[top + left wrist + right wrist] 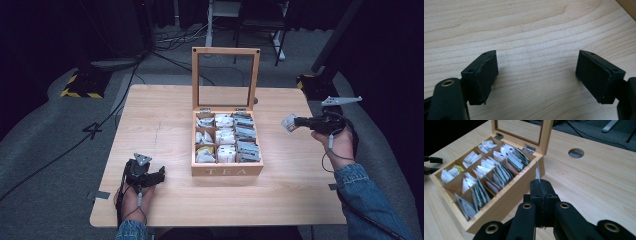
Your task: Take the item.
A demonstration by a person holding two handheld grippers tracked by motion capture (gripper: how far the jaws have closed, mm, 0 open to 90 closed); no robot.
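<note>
Left gripper (pixel 159 175) rests low on the near left part of the table (pixel 150 115), jaws spread wide with bare wood between them and nothing held. Its pads (pixel 596 75) stand well apart in the left gripper view.

Right gripper (pixel 295 121) is raised over the table's right side, to the right of the box (pixel 227 169), jaws clamped together on a tea bag (pixel 288 123). In the right gripper view the tea bag (pixel 537 171) stands edge-on out of the closed jaws, near the box wall (pixel 506 200).

The box sits mid-table with its glass lid (pixel 225 77) upright at the far side. Its compartments hold rows of sachets (pixel 226 136).
</note>
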